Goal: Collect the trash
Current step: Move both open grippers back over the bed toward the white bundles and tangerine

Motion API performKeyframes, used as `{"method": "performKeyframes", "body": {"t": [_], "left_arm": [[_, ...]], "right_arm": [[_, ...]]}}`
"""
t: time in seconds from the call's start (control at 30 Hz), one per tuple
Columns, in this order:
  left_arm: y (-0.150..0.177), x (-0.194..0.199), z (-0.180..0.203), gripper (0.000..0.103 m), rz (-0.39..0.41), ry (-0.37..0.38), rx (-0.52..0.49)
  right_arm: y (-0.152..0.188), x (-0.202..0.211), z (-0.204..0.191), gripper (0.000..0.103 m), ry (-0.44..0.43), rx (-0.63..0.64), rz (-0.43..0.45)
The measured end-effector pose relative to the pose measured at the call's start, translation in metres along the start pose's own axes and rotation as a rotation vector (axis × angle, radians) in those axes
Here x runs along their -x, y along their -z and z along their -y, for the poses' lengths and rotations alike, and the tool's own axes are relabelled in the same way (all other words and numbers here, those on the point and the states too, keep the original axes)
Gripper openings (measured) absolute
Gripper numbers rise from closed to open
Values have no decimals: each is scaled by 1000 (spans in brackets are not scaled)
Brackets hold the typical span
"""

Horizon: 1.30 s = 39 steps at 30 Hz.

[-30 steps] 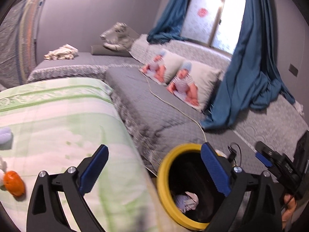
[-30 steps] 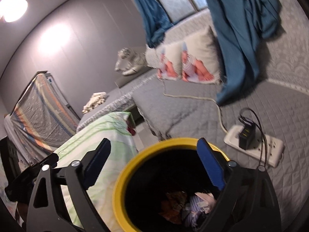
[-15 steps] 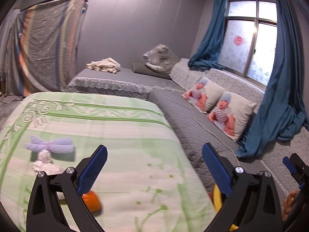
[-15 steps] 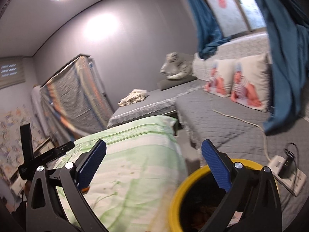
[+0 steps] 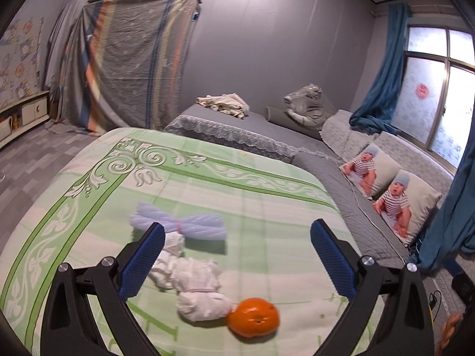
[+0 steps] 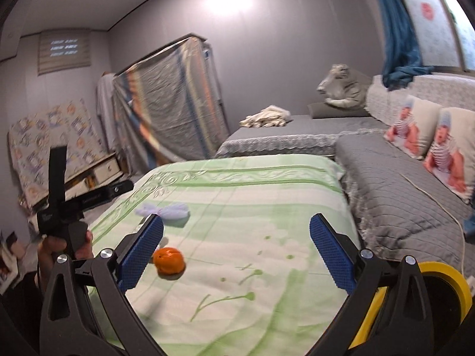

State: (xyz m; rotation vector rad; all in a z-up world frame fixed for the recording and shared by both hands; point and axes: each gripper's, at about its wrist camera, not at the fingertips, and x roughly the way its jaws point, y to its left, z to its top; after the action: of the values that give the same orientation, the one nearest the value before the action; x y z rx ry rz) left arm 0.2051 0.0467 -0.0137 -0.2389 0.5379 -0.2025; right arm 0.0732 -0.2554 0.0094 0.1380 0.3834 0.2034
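Left tool (image 5: 237,237): blue-padded jaws spread wide, nothing between them, raised above the near end of the green cloth.

Right tool (image 6: 236,234): jaws at full spread after just opening further, empty, also above the green cloth.

Yellow-rimmed bin (image 6: 451,279): low at the right edge of the right wrist view, beside the cloth-covered surface, largely hidden behind the right tool's frame; contents not visible.

Orange fruit (image 5: 253,317): lies on the green patterned cloth (image 5: 267,201), nearest item to the left tool, touching the white bundle.

White crumpled tissue bundle (image 5: 193,281): lies just left of and behind the orange, partly behind the left tool's left finger.

Pale lilac bow-shaped wrapper (image 5: 178,225): lies on the cloth beyond the white bundle, pinched at its middle, just beside the bundle's far end.

Hand (image 6: 59,246): at the left edge of the right wrist view, holding the handle of the other tool.

Grey quilted mattress (image 6: 400,184): to the right of the green cloth, with a pale cord running along it.

Two cushions printed with a baby (image 5: 389,190): leaning at the mattress's far side.

Crumpled cream fabric (image 5: 224,103): on a farther grey bed.

Striped sheet (image 5: 133,68): draped over a tall frame against the back wall.

Blue curtain (image 5: 383,80): beside the window, far right.
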Motion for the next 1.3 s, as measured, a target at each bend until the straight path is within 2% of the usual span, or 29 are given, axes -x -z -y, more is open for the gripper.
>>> {"method": "performKeyframes", "body": {"t": [0.27, 0.43, 0.6, 0.73, 1.0, 1.3], "left_arm": [[17, -14, -48, 95, -41, -72, 43], [26, -29, -71, 95, -108, -86, 86], [33, -40, -66, 95, -150, -89, 37], [38, -50, -57, 95, -184, -114, -23], [42, -62, -59, 93, -236, -137, -34], [44, -88, -58, 78, -327, -118, -17]], "right_arm": [[24, -73, -62, 94, -125, 164, -131], [43, -106, -85, 94, -161, 239, -207], [54, -129, -97, 93, -190, 263, -265], [62, -143, -105, 83, -203, 291, -309], [72, -166, -109, 79, -228, 287, -382], [73, -185, -111, 73, -240, 271, -451]]}}
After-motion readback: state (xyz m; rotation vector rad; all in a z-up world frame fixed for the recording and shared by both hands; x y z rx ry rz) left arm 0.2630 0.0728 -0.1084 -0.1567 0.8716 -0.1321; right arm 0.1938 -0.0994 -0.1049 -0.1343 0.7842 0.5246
